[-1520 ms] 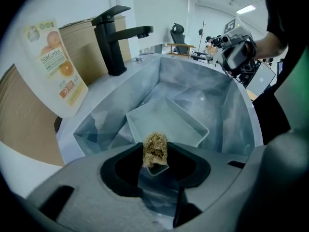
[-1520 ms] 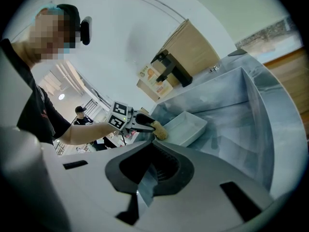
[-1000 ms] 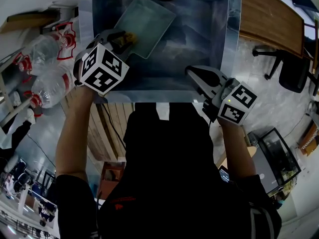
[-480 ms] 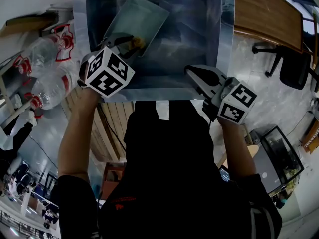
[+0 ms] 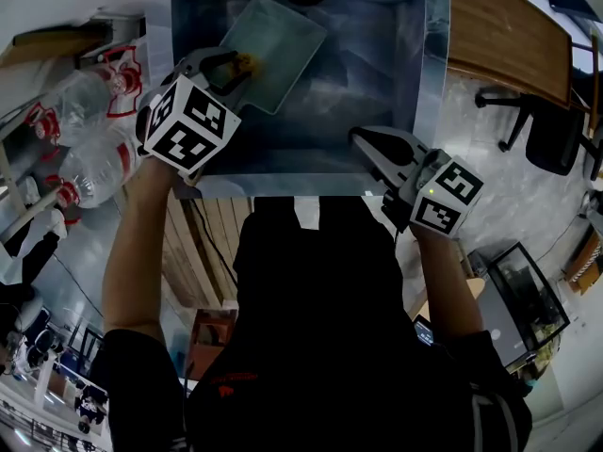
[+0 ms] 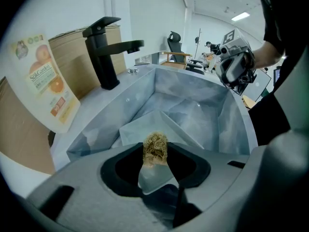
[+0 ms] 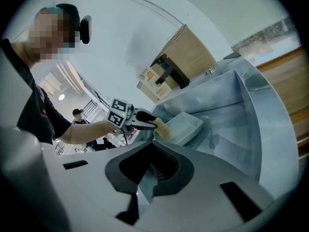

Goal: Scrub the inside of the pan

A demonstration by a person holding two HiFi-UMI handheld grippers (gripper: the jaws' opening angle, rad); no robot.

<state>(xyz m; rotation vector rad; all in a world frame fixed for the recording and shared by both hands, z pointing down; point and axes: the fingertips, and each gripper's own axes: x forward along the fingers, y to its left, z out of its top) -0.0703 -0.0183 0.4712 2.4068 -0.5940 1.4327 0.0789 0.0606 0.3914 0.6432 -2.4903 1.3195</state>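
clenched on the scrubber [image 6: 155, 148], the left hand-held gripper [image 5: 236, 62] has slid back to the left rim of the pan [image 5: 283, 34], upper middle of frame; scrubbing strokes continue. the right hand-held gripper [image 5: 363, 139] hangs closed and empty, centre right.

Only print I can spot is on the packet with oranges on it [image 6: 46, 83], too blurry to read.

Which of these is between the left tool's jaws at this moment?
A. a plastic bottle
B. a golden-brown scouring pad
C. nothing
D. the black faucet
B: the left gripper view shows the left tool with its jaws closed on a golden-brown scouring pad, held at the edge of the pan.
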